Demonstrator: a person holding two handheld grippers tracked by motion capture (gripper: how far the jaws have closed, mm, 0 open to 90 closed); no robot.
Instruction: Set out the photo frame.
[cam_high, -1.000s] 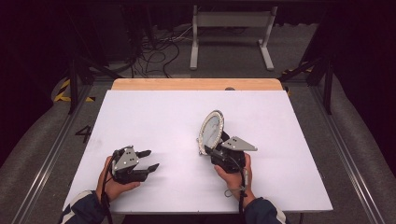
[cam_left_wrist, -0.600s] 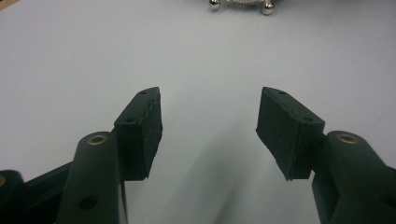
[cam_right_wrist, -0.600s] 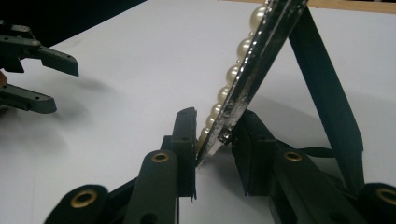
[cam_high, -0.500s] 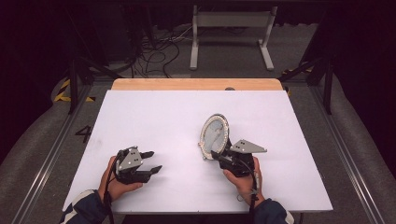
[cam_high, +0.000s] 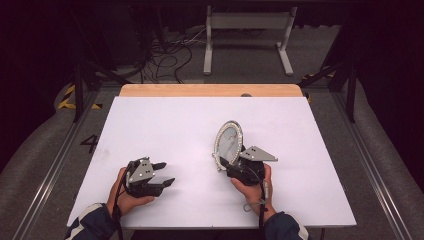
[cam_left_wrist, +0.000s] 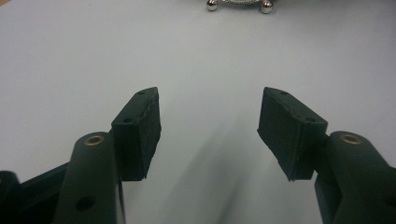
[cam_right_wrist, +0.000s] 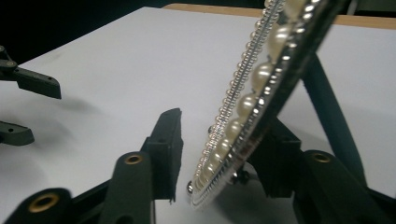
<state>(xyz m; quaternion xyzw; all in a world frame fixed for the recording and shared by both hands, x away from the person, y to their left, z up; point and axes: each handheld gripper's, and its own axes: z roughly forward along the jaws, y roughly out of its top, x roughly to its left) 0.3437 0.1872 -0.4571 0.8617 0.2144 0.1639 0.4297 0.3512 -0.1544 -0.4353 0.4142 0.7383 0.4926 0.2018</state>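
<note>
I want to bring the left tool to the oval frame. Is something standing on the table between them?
No, nothing visible. Between the left tool and the oval frame lies only bare white table. In the left gripper view the frame's ball feet stand ahead, beyond the open jaws. The right tool already sits around the frame's edge.

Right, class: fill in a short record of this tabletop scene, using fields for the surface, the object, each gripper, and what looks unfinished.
surface: white table, wooden strip along its far edge
object: oval picture frame with a pearl and bead rim, standing tilted on small ball feet
right gripper: jaws either side of the frame's lower edge, just been opening; left pad clear of the rim, far pad hidden behind the frame
left gripper: open, nothing between the jaws, low over the table
unfinished: frame seems just released or about to be
</note>
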